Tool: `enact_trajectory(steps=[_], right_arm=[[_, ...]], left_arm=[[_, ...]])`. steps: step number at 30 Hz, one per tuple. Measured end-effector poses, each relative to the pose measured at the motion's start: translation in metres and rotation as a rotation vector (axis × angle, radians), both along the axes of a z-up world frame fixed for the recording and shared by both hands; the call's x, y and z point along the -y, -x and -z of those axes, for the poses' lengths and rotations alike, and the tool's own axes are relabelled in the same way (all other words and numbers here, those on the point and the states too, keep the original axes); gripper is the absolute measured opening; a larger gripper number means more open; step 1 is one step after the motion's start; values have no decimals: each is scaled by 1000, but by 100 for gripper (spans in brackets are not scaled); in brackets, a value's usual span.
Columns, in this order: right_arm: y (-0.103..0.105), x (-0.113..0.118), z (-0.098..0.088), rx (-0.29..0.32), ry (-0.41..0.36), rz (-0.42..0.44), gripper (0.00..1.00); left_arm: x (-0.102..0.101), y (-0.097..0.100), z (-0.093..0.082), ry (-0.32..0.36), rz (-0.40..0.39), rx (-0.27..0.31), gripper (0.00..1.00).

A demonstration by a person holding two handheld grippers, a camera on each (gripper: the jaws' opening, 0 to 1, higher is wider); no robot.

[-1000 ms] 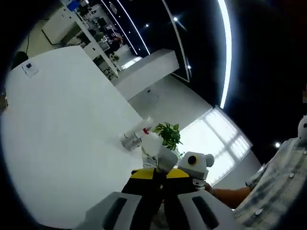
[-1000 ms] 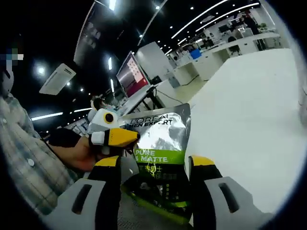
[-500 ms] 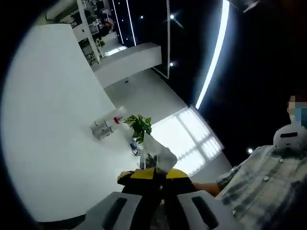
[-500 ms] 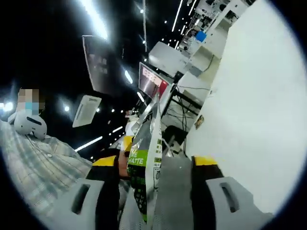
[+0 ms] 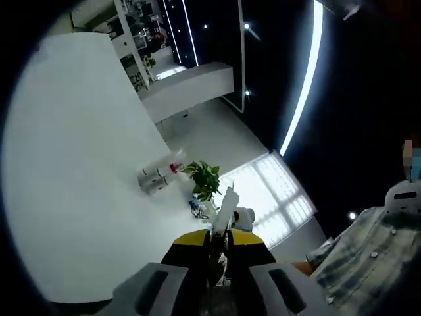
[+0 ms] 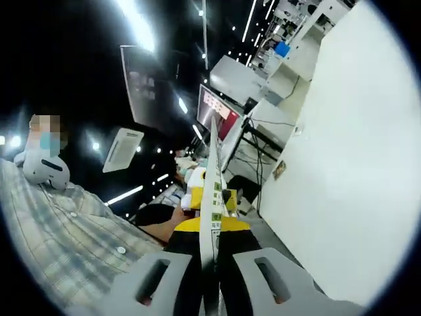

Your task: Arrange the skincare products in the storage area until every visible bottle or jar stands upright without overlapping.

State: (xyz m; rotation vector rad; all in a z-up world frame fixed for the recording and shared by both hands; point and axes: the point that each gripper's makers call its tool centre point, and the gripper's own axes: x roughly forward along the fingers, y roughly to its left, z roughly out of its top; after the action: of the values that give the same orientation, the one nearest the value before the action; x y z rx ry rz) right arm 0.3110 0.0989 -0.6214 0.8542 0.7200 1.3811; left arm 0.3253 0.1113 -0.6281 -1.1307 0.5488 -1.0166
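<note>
Both my grippers (image 5: 217,253) (image 6: 209,253) clamp sachet (image 6: 212,191) edge-on above surface (image 5: 66,164); bottles (image 5: 156,178) lie toppled, unarranged.

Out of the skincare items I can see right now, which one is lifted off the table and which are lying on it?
The flat sachet is off the table, pinched edge-on between both grippers. The clear bottles lie on their sides on the white table, beside the potted plant.

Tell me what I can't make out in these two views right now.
- Sachet, right gripper view: edge-on, its printing unreadable.
- Bottles on the white table, left gripper view: too small to tell whether upright.
- Left hand-held gripper: sachet mostly hidden between its jaws.
</note>
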Motion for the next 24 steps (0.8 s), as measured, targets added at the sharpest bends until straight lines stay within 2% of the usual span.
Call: enact_trajectory(steps=[2,4,8,10,15,20,24], right_arm=[[0,-1,-7,-19,-40,21,0],[2,-5,-9,-14,-44,23,0],[1,-13,-6,-36,-39,46,0],[0,-14,1,-65,-30,50,0],[-2,-15,12,-93,-10,87,0],[-2,-18,14,-49,5,131,0],[-3,-16,21,42,72,143,0]], left_arm=[[0,2,-3,-26,-14,10,18],[-1,2,-5,-37,-24,16,21],[-1,5,-3,-49,-23,8,18],[-1,7,0,-52,-14,2,14],[0,6,14,-131,-15,5,13],[0,6,16,-159,-28,12,13],[2,8,20,-190,-27,8,13]])
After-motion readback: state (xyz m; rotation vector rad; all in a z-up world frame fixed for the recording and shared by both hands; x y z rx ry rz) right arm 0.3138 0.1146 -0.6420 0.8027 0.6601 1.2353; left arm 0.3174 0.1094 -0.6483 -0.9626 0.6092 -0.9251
